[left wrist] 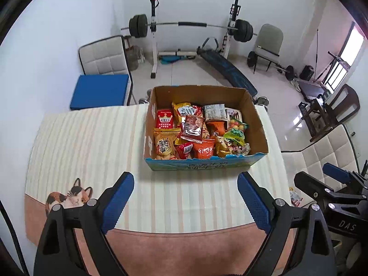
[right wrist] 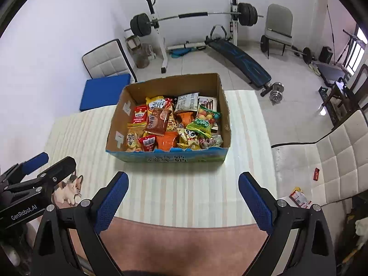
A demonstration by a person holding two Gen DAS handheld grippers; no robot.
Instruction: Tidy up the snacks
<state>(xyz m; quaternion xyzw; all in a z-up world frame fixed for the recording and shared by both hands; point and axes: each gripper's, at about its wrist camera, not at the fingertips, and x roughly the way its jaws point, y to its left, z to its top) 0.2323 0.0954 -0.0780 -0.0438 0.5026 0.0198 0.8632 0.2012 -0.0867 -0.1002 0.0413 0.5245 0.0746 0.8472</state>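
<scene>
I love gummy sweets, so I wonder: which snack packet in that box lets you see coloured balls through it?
The clear packet with green trim, toward the box's far right side; round coloured sweets show through it, while the others are opaque.

Open cardboard box (left wrist: 257, 124) on table, packed with snack packets (left wrist: 193, 128)

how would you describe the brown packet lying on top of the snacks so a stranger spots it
Find the open cardboard box on the striped table. Near its middle lies a flat glossy brown snack packet, topmost on the pile. It is the only dark brown one among yellow, red and orange packets.

Matt brown cardboard box (left wrist: 257, 119), glossy plastic snack packets (left wrist: 193, 128), striped cloth tablecloth (left wrist: 92, 142), shiny floor tiles (left wrist: 285, 119)
</scene>
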